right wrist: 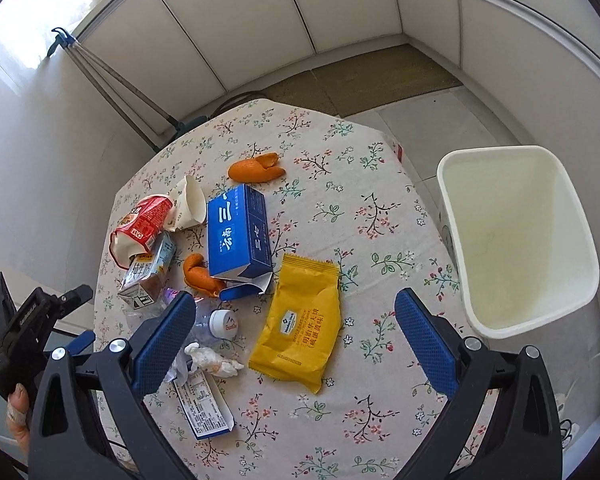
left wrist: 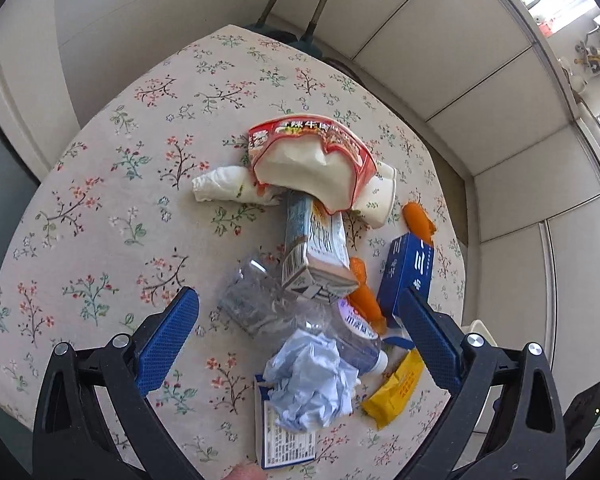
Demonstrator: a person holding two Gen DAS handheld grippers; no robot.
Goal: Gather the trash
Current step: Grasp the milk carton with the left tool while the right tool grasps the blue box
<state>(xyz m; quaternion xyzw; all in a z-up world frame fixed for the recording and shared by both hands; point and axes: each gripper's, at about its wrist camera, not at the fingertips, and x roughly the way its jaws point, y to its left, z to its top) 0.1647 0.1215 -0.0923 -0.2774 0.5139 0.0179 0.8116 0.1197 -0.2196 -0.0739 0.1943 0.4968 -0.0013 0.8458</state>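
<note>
Left gripper and right gripper hovering spread wide above littered floral table, white bin standing beside it

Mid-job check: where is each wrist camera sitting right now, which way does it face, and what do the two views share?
Left wrist: above the table's near edge, looking down over the crushed bottle and crumpled paper; the open left gripper frames them.
Right wrist: above the table, facing the yellow packet with the white bin to its right; shows the open right gripper, the left gripper's body and a hand.
Shared: blue box, red noodle cup, milk carton, orange peels.
</note>
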